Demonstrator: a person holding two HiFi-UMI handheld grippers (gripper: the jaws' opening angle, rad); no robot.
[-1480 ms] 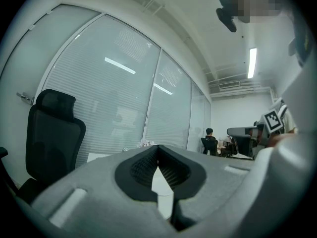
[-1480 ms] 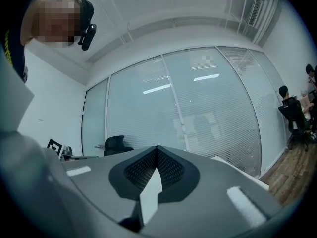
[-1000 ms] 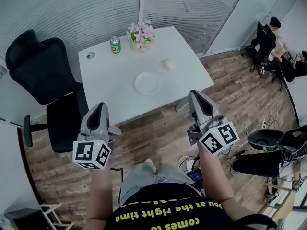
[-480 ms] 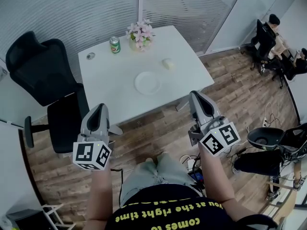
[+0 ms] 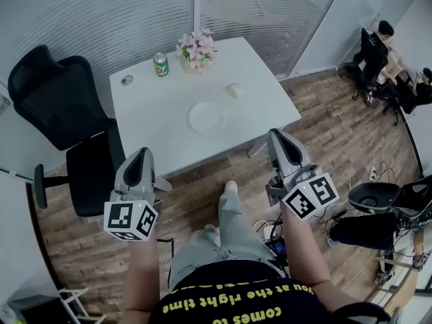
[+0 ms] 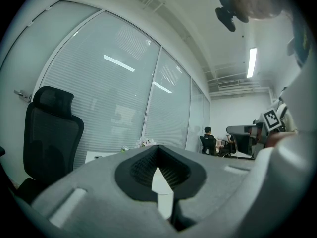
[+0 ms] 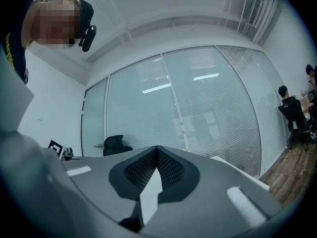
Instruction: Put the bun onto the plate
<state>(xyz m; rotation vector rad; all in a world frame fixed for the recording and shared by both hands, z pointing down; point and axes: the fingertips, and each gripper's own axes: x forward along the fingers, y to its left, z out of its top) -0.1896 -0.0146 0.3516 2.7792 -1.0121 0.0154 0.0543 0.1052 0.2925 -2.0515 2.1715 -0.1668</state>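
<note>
The bun [image 5: 234, 90] lies on the white worktop [image 5: 155, 123], toward its right edge, close to the plate [image 5: 206, 118] but apart from it, on the plate's far right side. The plate is empty and sits near the middle of the worktop with bare surface all round it. Along the far edge stand a green drink can [image 5: 160, 64] and a vase of pink flowers [image 5: 196, 49], well apart from the plate.

Both grippers are held short of the worktop's near edge, above the wooden floor [image 5: 337, 140]. The left gripper [image 5: 140, 154] is off the near left corner and the right gripper [image 5: 277, 137] off the near right corner. The jaws of each are closed tip to tip with nothing between them, as the left gripper view [image 6: 158, 147] and the right gripper view [image 7: 157, 148] show.

A black office chair [image 5: 57, 100] crowds the worktop's left edge, just beside the left gripper. The near edge and the right edge face open floor. The person's foot [image 5: 231, 186] is set forward on the floor between the two grippers. Behind the worktop a glass wall with blinds [image 5: 121, 12] closes off the far side.
</note>
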